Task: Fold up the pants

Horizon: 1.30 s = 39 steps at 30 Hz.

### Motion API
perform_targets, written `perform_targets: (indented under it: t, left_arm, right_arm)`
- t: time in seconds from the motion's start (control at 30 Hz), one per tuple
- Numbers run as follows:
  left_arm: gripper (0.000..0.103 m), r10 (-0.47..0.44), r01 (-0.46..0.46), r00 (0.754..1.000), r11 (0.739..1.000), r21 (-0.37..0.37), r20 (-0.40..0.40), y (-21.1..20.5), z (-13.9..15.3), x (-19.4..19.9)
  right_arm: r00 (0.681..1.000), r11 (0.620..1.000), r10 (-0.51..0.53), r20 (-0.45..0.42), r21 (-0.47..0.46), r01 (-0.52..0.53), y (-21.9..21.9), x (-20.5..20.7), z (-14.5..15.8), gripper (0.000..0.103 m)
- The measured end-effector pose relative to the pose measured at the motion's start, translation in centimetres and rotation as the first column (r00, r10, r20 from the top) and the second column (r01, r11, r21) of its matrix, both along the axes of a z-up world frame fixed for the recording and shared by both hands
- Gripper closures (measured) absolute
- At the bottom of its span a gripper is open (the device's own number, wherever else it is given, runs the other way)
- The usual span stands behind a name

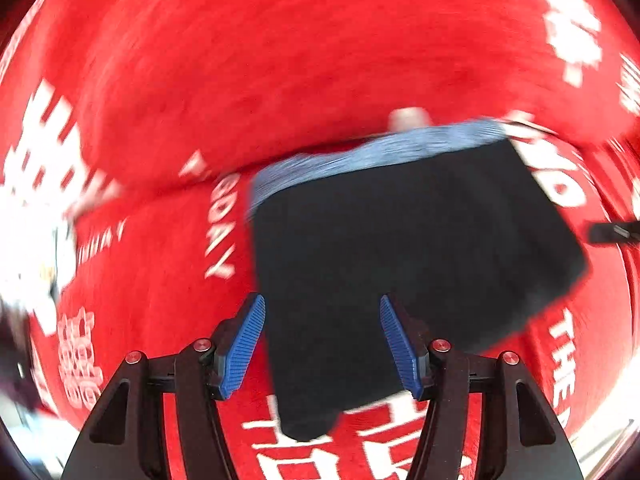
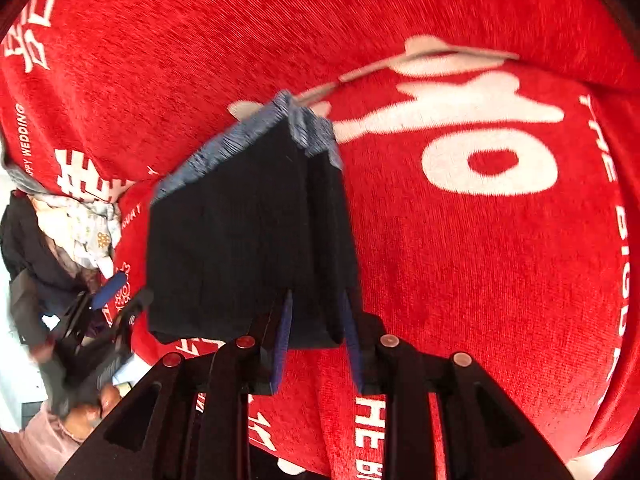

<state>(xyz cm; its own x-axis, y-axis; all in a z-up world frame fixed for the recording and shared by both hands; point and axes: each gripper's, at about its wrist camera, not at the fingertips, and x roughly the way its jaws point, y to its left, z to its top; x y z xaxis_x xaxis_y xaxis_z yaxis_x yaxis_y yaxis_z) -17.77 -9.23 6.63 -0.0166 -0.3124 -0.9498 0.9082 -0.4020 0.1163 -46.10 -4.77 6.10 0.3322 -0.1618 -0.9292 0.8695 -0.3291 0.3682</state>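
Black pants [image 1: 400, 256] with a blue-grey waistband [image 1: 372, 152] lie folded into a block on the red cloth [image 1: 248, 72]. My left gripper [image 1: 322, 344] hovers over their near edge, and its blue pads [image 1: 244, 344] stand wide apart and touch nothing. In the right wrist view the same pants [image 2: 240, 232] rise as a thick folded stack. Its near corner fills the gap of my right gripper [image 2: 316, 340], and both pads [image 2: 282, 340] lie against the fabric. The left view is blurred.
The red cloth [image 2: 460, 272] carries large white lettering and has a crease behind the pants. A pile of other clothes [image 2: 80, 232] sits at its left edge. A hand [image 2: 100, 404] holds the left gripper's handle there. The right gripper's tip [image 1: 612, 232] shows at the far right.
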Motion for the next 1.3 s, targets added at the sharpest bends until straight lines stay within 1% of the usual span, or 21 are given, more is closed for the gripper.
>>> perform_targets:
  t: [0.07,0.13,0.2,0.23,0.3,0.37,0.4,0.47,0.5,0.53,0.57,0.6,0.7,0.77,0.83,0.9,0.97,1.03,1.3]
  left_arm:
    - [0.041,0.052,-0.053,0.998,0.998,0.036,0.034,-0.4,-1.7,1.3]
    - [0.041,0.083,-0.085,0.996,0.993,0.076,0.029,-0.5,-3.6,2.0]
    - [0.041,0.097,-0.099,0.995,0.992,0.074,0.031,-0.3,-4.4,1.9]
    - [0.041,0.096,-0.098,0.995,0.993,0.062,0.035,-0.1,-4.5,1.9]
    - [0.041,0.086,-0.088,0.995,0.995,0.04,0.044,0.5,-4.5,1.6]
    - [0.041,0.085,-0.086,0.995,0.996,0.029,0.044,0.7,-4.7,1.6]
    - [0.041,0.095,-0.096,0.995,0.995,0.04,0.038,0.6,-4.8,1.7]
    - [0.041,0.124,-0.126,0.992,0.989,0.079,0.021,-0.1,-4.8,2.1]
    - [0.036,0.137,-0.139,0.99,0.986,0.093,0.022,-0.4,-4.6,2.3]
    - [0.027,0.153,-0.156,0.987,0.983,0.096,0.039,-0.6,-4.6,2.5]
    - [0.023,0.163,-0.167,0.985,0.981,0.096,0.052,-0.7,-4.6,2.6]
    - [0.021,0.172,-0.177,0.984,0.979,0.103,0.053,-0.8,-4.7,2.8]
    - [0.021,0.189,-0.193,0.981,0.974,0.117,0.046,-0.9,-4.8,3.1]
    - [0.021,0.177,-0.183,0.982,0.978,0.1,0.065,-0.8,-4.9,2.8]
    - [0.017,0.17,-0.177,0.981,0.981,0.077,0.095,-0.7,-4.8,2.4]
    - [0.017,0.171,-0.179,0.98,0.981,0.072,0.106,-0.7,-4.7,2.2]
    - [0.017,0.181,-0.19,0.978,0.979,0.077,0.105,-0.7,-4.7,2.3]
    - [0.017,0.188,-0.197,0.976,0.977,0.077,0.107,-0.7,-4.6,2.3]
    - [0.017,0.178,-0.188,0.974,0.981,0.058,0.139,-0.5,-4.5,1.8]
  right_arm:
    - [1.0,0.999,0.008,0.018,-0.032,-0.007,-0.6,0.9,0.5,0.074]
    - [0.999,0.999,0.032,0.018,-0.042,-0.032,-1.1,1.5,0.2,0.074]
    - [0.998,0.998,0.063,0.003,-0.027,-0.063,-1.9,3.2,-1.0,0.074]
    - [0.996,0.996,0.09,-0.019,-0.011,-0.09,-1.9,3.8,-2.0,0.074]
    - [0.986,0.99,0.139,-0.093,0.013,-0.139,-1.6,4.6,-3.4,0.075]
    - [0.981,0.988,0.151,-0.121,-0.017,-0.154,-1.0,5.0,-3.6,0.075]
    - [0.98,0.987,0.15,-0.13,-0.036,-0.156,-0.6,5.1,-3.5,0.075]
    - [0.981,0.988,0.142,-0.132,-0.037,-0.148,-0.4,5.2,-3.4,0.075]
    - [0.982,0.989,0.137,-0.131,-0.034,-0.143,-0.4,5.2,-3.3,0.075]
    - [0.982,0.99,0.136,-0.129,-0.031,-0.141,-0.4,5.1,-3.4,0.075]
    - [0.983,0.99,0.133,-0.125,-0.027,-0.138,-0.6,5.1,-3.4,0.075]
    - [0.984,0.99,0.133,-0.12,-0.024,-0.136,-0.7,5.0,-3.3,0.074]
    - [0.986,0.99,0.132,-0.105,-0.027,-0.136,-0.8,4.7,-3.2,0.074]
    - [0.988,0.991,0.126,-0.089,-0.024,-0.128,-0.7,4.4,-3.1,0.074]
    - [0.99,0.993,0.117,-0.074,-0.018,-0.119,-0.5,4.1,-2.8,0.073]
    - [0.991,0.993,0.117,-0.069,-0.01,-0.118,-0.1,3.8,-2.4,0.07]
    - [0.989,0.992,0.126,-0.074,0.002,-0.126,0.3,3.5,-2.2,0.063]
    - [0.988,0.992,0.129,-0.088,0.014,-0.129,0.8,3.1,-1.9,0.057]
    - [0.993,0.993,0.102,-0.062,0.068,-0.097,2.6,1.4,-2.5,0.055]
